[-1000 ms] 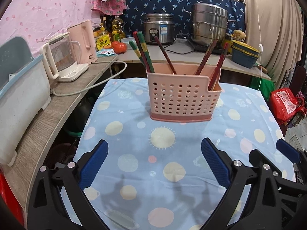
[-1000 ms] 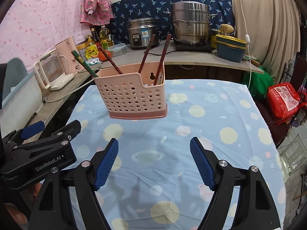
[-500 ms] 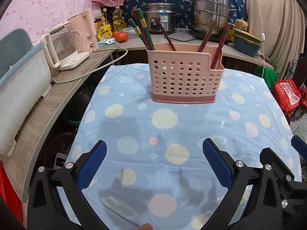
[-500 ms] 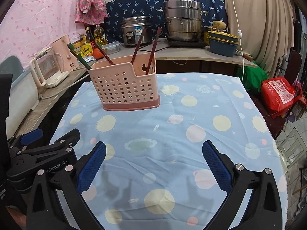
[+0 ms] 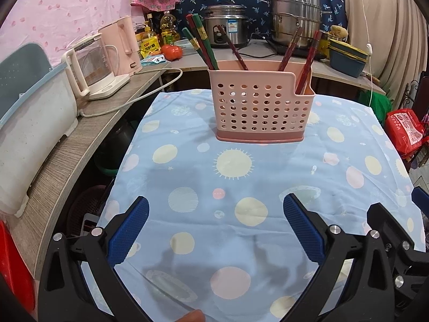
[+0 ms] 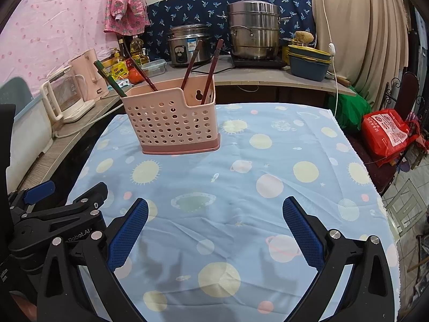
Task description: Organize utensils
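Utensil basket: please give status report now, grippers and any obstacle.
Left gripper open, empty. Right gripper open, empty, jaws just opened wider. Pink basket upright on tablecloth, chopsticks inside. Nothing in the way.

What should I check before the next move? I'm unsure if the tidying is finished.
1. Left gripper empty, jaws wide: ok.
2. Right gripper empty; its jaws have just been opening, nothing between them: ok.
3. Pink holder upright on the tablecloth: ok.
4. Chopsticks standing inside the holder: ok.
5. Loose utensils left on the cloth: none seen, ok.
6. Chopsticks sorted by compartment: cannot tell.
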`<state>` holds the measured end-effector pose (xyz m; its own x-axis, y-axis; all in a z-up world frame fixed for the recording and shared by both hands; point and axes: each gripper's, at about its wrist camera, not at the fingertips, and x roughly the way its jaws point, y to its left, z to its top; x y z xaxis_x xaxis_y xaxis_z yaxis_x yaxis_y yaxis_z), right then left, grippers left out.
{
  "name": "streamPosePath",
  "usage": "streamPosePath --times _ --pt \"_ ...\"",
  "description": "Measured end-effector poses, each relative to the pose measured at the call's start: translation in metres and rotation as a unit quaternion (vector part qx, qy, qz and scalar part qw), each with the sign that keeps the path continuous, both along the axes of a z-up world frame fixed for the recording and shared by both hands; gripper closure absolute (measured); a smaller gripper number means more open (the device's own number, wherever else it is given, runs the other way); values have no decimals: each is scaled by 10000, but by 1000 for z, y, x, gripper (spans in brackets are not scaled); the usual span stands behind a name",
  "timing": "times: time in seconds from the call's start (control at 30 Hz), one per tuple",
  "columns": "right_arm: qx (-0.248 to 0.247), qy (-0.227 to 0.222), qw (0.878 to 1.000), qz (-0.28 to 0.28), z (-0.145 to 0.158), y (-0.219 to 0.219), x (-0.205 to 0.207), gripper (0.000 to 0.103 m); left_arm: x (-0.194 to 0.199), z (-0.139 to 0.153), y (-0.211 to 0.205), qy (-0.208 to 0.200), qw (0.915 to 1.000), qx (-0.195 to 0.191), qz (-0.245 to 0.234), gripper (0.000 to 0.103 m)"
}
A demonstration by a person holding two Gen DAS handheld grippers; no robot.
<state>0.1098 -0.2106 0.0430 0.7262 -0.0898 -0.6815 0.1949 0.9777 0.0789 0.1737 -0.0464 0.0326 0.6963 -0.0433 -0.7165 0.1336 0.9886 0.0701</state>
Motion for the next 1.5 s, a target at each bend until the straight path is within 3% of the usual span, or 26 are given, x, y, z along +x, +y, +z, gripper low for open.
streamPosePath --times 1.5 --pt "-101 -135 9999 10 10 4 -5 6 -7 11 1 -175 9998 23 81 7"
